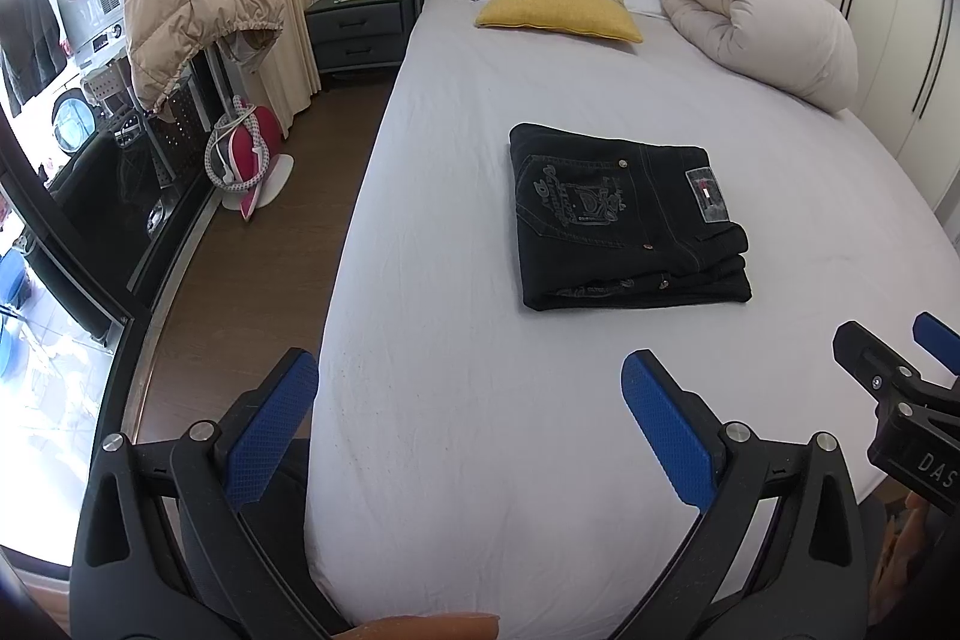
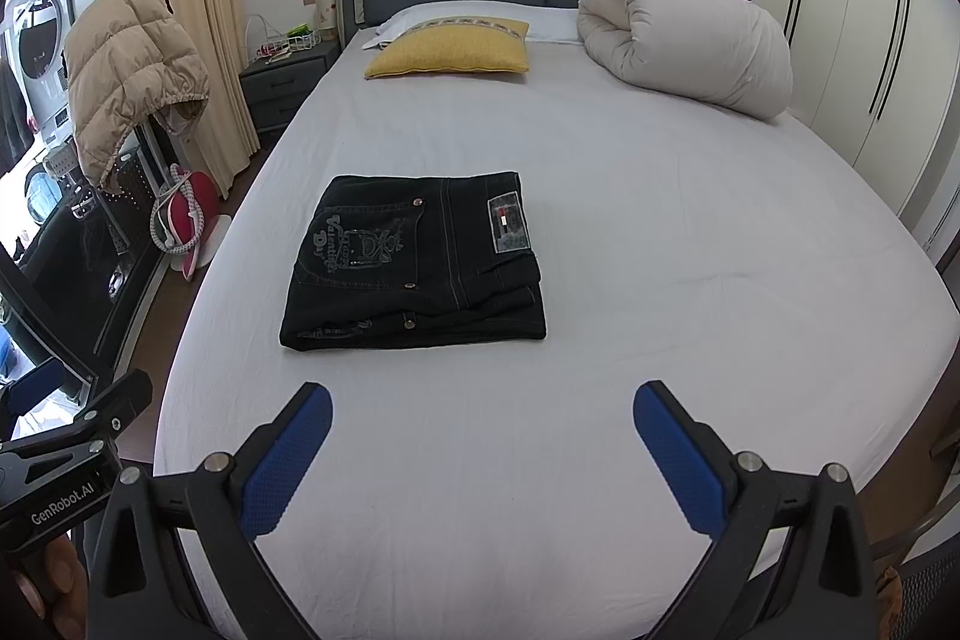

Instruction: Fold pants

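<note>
The pants (image 2: pixel 414 262) are seen as a compact black denim bundle lying mid-bed (image 2: pixel 600 400), well apart from the yellow pillow (image 2: pixel 450 51) and the rolled duvet (image 2: pixel 684 40) near the headboard. The folding is judged essentially done: several layers are stacked, with the back pocket and waistband label uppermost. Denim of this thickness is expected to be fairly heavy, soft yet somewhat stiff at seams and waistband, and not slippery; the stack could splay if lifted by one layer only. A hold is best taken at the stacked near edge or at the folded side edges, so that all layers are pinched together. The left gripper (image 1: pixel 468 418) and right gripper (image 2: pixel 483 442) are held side by side above the foot of the bed, short of the pants, both spread wide and empty, touching nothing.
</note>
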Tool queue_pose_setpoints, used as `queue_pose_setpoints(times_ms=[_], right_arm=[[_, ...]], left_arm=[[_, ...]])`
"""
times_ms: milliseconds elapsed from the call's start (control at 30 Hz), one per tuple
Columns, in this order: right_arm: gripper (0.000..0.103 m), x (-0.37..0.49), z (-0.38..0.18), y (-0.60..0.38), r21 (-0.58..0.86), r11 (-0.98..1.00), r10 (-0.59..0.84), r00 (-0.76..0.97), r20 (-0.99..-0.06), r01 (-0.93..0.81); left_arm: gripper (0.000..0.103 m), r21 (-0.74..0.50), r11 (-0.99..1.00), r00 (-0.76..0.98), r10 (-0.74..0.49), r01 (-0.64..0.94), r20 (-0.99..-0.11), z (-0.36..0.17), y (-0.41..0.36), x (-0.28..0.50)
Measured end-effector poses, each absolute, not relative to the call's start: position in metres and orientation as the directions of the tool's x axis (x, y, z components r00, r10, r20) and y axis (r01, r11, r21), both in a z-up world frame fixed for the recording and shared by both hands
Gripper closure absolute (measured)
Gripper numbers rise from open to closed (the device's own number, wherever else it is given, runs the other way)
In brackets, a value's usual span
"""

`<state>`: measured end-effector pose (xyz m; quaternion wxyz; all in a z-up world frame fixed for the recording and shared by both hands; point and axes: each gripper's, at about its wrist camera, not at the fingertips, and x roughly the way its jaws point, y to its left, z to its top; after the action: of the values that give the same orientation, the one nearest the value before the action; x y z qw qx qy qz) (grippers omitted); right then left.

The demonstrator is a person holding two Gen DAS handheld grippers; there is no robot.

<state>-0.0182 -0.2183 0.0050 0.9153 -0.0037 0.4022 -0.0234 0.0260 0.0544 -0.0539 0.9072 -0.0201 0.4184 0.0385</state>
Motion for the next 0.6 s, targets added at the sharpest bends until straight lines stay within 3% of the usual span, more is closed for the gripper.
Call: queue_pose_setpoints(times_ms=[600], right_arm=[[0.000, -0.0190, 0.0026, -0.2205, -0.025, 0.999, -0.046, 0.673, -0.739, 0.041]], left_arm=[[0.000, -0.007, 0.996, 0.642, 0.051, -0.088, -0.765, -0.0589, 0.0552, 0.0237]])
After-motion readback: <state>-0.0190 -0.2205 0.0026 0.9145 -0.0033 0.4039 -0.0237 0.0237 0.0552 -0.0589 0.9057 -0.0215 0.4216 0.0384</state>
